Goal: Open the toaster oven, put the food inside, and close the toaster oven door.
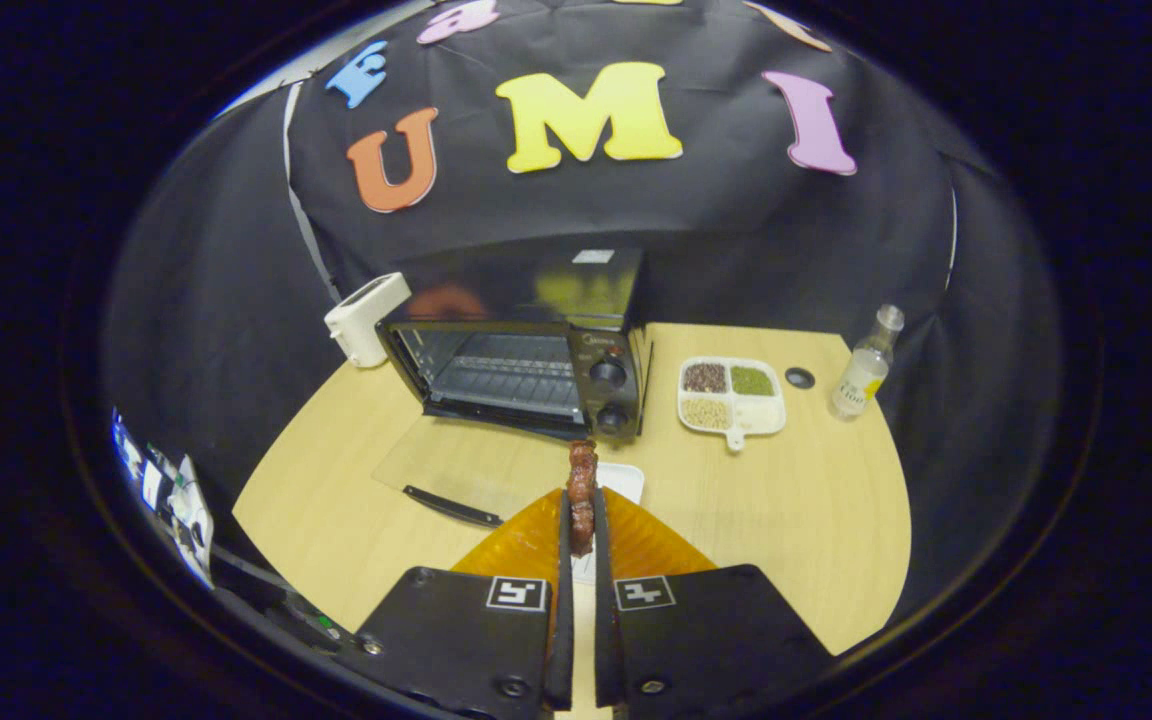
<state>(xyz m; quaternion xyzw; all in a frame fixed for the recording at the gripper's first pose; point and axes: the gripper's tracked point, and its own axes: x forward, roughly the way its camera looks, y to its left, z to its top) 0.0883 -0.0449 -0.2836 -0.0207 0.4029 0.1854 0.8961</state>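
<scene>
Food [582,490], a reddish-brown skewered piece, is standing upright between the fingers of the tool [582,540], which are drawn narrow and pressing on it from both sides. It is being held by its lower part, so the upper end is poking out ahead of the fingertips, free to enter the oven first.

The toaster oven [526,370] is sitting at the back of the desk [816,520], well beyond the fingers, with its glass door [466,475] folded down flat toward the tool and the handle at the near edge. That is leaving the rack inside exposed and the mouth unobstructed, so the opening step looks done and the carrying step seems to be the one in hand. The food is hanging above a small white plate [626,480] just ahead of the fingers, apparently its resting place.

A white toaster [366,318] is standing just left of the oven; a divided tray of grains [731,397] and a small bottle [866,365] are lying off to the right, clear of the path. The lowered door is likely calling for a high approach.
</scene>
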